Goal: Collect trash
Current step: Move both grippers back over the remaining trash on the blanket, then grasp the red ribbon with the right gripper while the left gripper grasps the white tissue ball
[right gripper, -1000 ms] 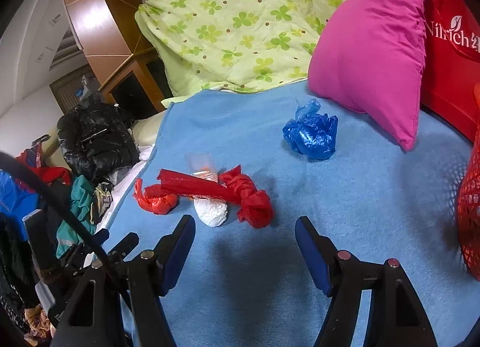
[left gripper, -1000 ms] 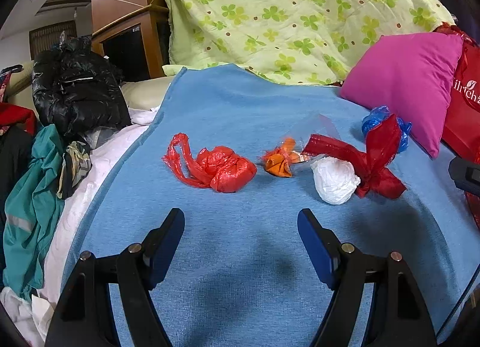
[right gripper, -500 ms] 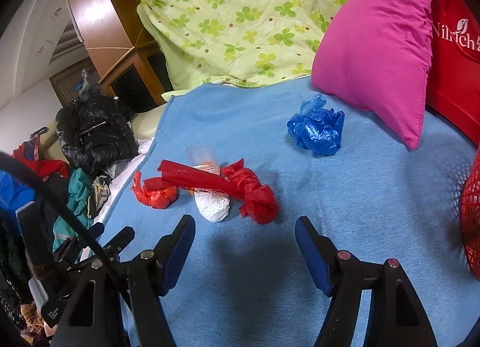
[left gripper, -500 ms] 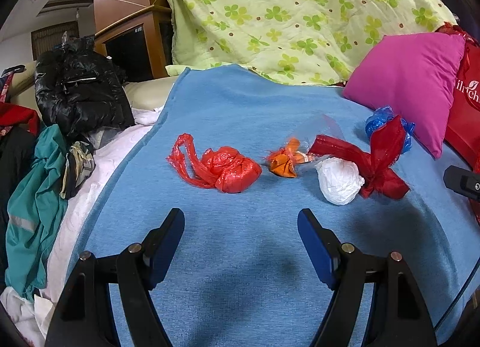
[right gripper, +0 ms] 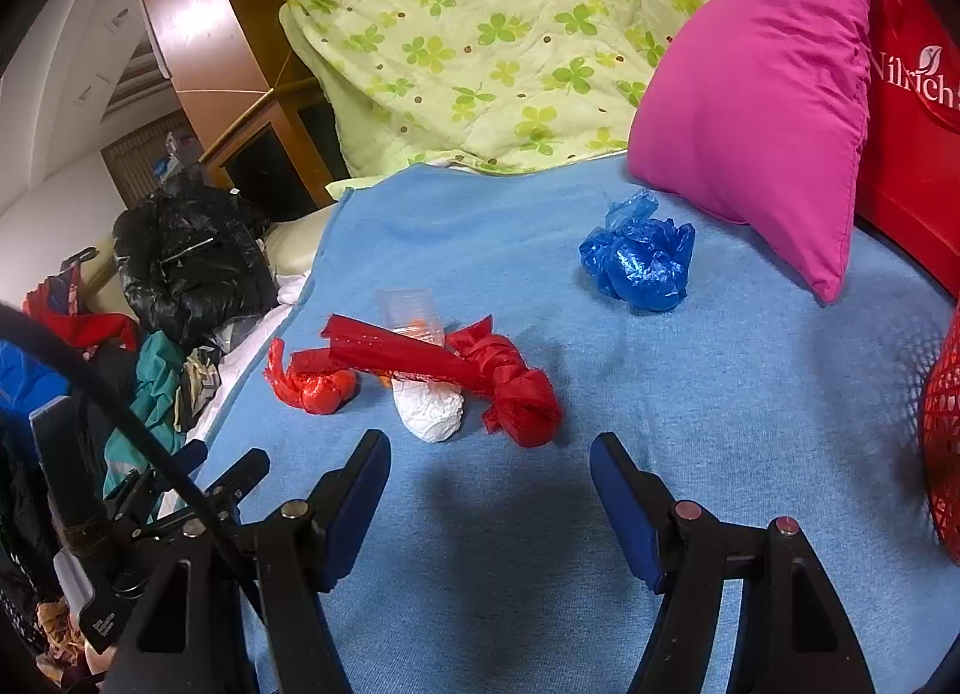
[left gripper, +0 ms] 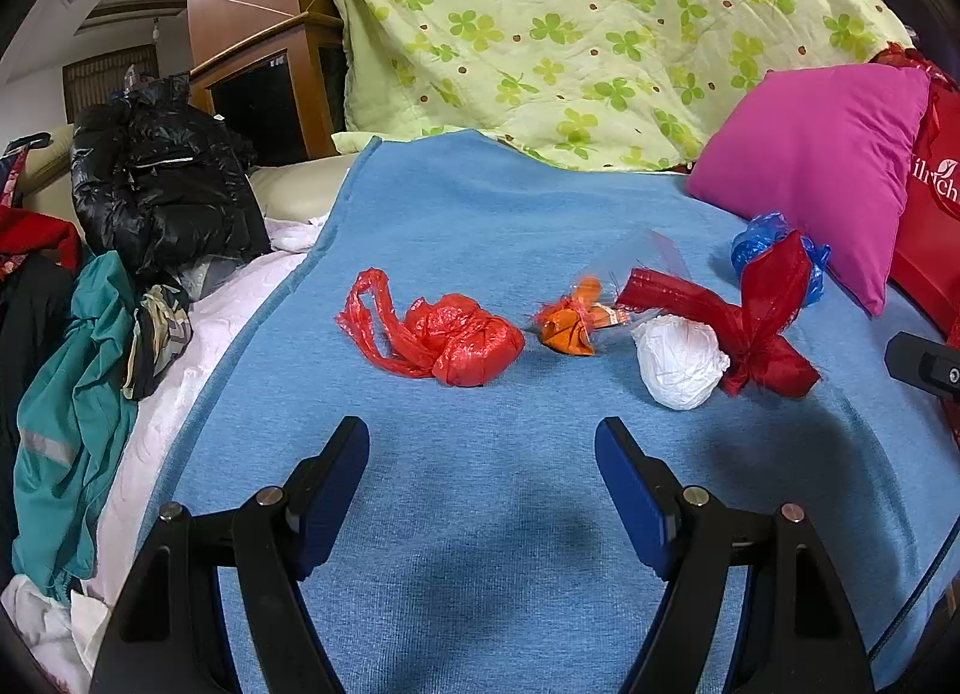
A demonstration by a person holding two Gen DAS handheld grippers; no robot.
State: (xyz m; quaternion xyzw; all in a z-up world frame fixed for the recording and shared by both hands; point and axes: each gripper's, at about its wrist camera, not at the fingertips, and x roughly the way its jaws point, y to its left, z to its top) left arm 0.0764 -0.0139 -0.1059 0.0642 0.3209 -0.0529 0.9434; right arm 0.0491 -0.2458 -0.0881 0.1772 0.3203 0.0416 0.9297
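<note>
A: Almost nothing has moved since the earlier pictures; only the view of each camera has slid a very little, and the trash lies as it was. Both grippers hang over the blue blanket with nothing in them. The left gripper stands wide open, and the right gripper also has its jaws apart and empty.

B: What is nearest to take?

A: For the left one, the red plastic bag, crumpled, with its handle loops lying to the left. I judge it very light and soft, a little slippery. Better to pinch the thick bunched body, not the thin loops. For the right one, the white paper ball and the knotted red mesh bag lie just ahead and look to touch each other. The ball should crush easily, so a gentle squeeze across its middle is enough. The mesh is limp; its knot gives the firmest hold.

B: And farther?

A: Behind them lies a small orange wrapper with a clear plastic piece, thin and flat, probably hard to pick from soft cloth. Farthest is the crumpled blue plastic bag, near the pink pillow. It is light and springy; take it across the bulk.
</note>
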